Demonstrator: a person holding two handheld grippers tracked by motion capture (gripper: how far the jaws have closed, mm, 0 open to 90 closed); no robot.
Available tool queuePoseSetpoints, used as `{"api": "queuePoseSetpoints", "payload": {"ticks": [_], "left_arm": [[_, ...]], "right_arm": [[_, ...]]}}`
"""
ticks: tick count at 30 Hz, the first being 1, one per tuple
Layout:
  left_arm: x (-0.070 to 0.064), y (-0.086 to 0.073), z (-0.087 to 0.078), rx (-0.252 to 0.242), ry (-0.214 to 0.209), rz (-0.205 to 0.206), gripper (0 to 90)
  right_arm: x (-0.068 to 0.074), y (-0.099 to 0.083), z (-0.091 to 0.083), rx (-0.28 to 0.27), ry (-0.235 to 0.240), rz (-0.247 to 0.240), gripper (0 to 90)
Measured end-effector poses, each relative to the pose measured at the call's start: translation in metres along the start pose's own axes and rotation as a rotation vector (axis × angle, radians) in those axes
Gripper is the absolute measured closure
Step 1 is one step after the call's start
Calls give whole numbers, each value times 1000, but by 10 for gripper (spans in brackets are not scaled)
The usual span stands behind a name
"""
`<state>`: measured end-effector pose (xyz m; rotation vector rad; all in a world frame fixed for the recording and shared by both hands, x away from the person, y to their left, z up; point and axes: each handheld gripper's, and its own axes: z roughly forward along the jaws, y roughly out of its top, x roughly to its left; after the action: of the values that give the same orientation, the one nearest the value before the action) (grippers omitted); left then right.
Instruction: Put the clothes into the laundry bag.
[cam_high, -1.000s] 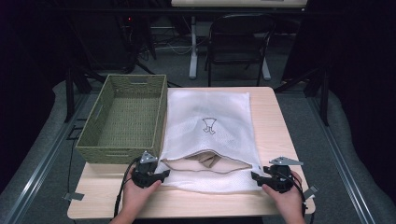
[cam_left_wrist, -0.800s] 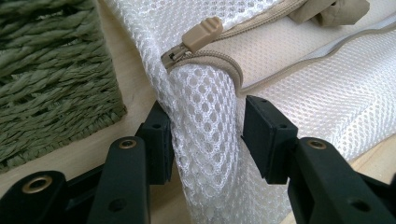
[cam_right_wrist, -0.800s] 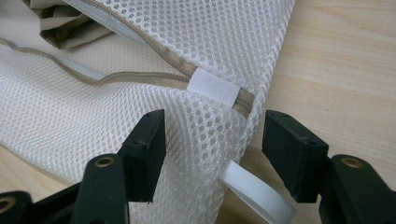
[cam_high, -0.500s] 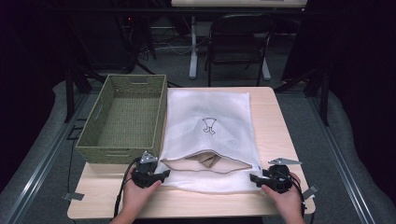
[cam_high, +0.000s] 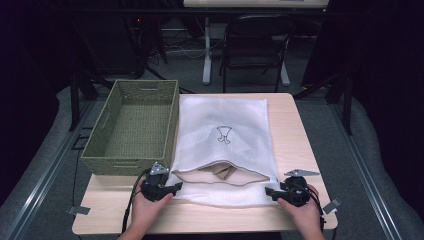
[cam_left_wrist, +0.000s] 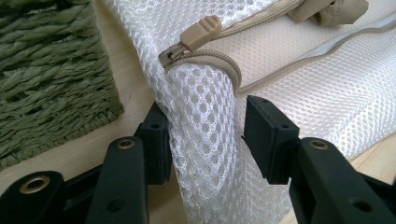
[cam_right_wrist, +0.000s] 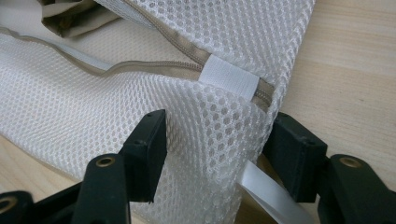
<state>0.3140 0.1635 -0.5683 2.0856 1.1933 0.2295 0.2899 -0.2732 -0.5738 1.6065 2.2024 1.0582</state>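
Little moved since a second ago: both grippers at the same near corners of the bag, bag mouth gaping about as before.

Far left on table: woven green basket, just beside bag's left edge.

Left gripper at near left corner of white mesh laundry bag; jaws apart, straddling a raised fold of mesh, left jaw against it, right jaw close beside. Beige zipper pull just above that fold, at left end of zip.

Centre: zip open, beige cloth visible inside mouth.

Right gripper at near right corner; jaws apart, mesh bulging between them. White fabric tab across zip end, white ribbon trailing below.
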Motion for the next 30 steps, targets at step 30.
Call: {"api": "queuePoseSetpoints", "payload": {"ticks": [30], "left_arm": [[0, 0, 2, 1, -17, -8, 658]], "right_arm": [[10, 4, -2, -2, 16, -76, 721]]}}
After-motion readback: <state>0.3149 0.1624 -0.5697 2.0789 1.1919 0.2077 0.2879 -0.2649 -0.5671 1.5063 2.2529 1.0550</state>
